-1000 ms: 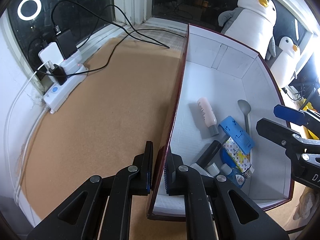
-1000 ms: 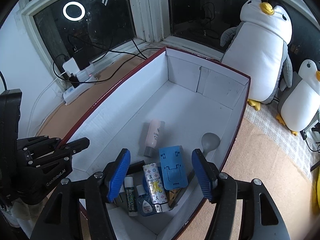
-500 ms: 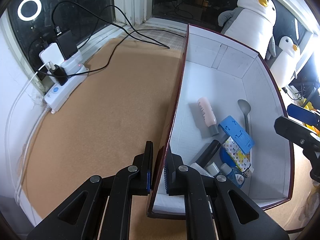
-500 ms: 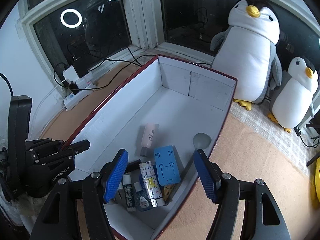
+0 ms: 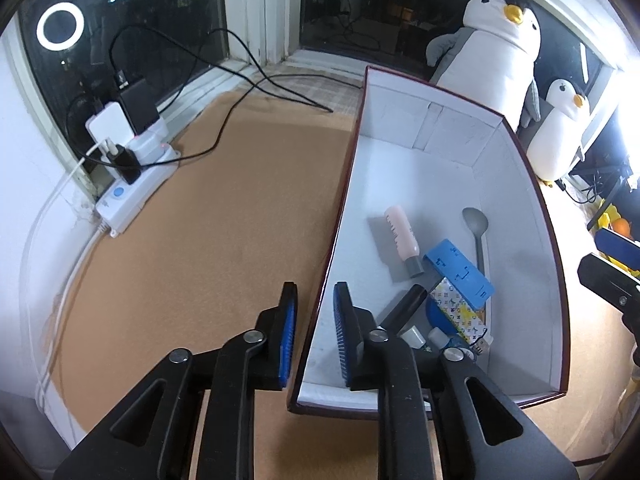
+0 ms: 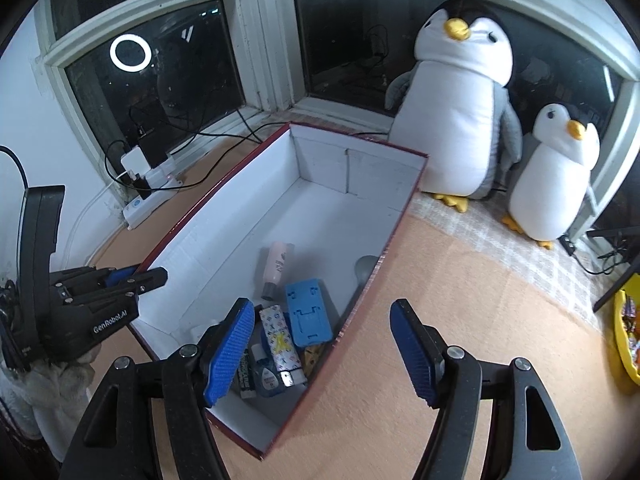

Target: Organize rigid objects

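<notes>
The left gripper (image 5: 314,312) has just been opening; its pads stand slightly apart, straddling the cardboard box's (image 5: 520,168) side wall without pressing it. The right gripper (image 6: 324,346), spread wide and widening, hovers across the opposite wall, the blue phone stand (image 6: 308,316) and pink bottle (image 6: 276,266) lying inside ahead of its left finger.

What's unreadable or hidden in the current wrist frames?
- Spoon, right wrist view: handle hidden behind the box wall; only the bowl shows.
- Small bottles, left wrist view: partly behind the left gripper's finger; label text too small.
- Right gripper, left wrist view: cut off by the frame edge.
- Yellow bin, right wrist view: cut off at the edge; contents unclear.
- Black item: mostly buried under the pile.
</notes>
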The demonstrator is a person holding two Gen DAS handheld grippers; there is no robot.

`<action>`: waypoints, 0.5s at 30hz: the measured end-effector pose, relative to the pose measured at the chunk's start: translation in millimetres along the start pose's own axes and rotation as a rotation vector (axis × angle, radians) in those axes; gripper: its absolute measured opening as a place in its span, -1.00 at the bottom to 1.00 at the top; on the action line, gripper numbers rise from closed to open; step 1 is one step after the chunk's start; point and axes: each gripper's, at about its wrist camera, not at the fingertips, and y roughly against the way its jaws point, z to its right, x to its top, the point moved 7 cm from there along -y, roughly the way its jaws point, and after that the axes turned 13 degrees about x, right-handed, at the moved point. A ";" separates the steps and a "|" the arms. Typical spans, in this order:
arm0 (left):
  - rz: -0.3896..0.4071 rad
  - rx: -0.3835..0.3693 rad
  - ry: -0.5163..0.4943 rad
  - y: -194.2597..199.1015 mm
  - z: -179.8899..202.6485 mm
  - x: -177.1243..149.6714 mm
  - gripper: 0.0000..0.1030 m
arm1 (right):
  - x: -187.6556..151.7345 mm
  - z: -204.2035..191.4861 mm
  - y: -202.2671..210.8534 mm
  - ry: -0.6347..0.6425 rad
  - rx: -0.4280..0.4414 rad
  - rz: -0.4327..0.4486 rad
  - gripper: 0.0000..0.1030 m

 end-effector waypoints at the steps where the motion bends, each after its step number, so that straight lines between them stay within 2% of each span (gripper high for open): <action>1: 0.005 0.002 0.002 1.8 -0.3 0.7 -0.67 | -0.5 1.2 4.9 -0.003 -0.006 0.009 0.36; 3: 0.017 0.006 0.004 6.5 -0.7 1.8 -0.63 | -1.5 3.1 13.2 -0.009 -0.009 0.024 0.41; 6: 0.038 0.011 0.012 13.8 -3.3 4.6 -0.36 | -4.5 7.3 25.8 -0.020 -0.022 0.046 0.48; 11: 0.074 0.020 0.017 30.2 -5.3 8.3 -0.22 | -11.8 15.1 44.7 -0.047 -0.048 0.077 0.54; 13: 0.091 0.012 0.016 40.4 -2.6 8.3 -0.01 | -15.7 17.8 51.2 -0.062 -0.056 0.084 0.54; 15: 0.108 0.003 0.007 50.4 2.2 7.5 0.10 | -19.8 20.0 56.9 -0.073 -0.068 0.090 0.56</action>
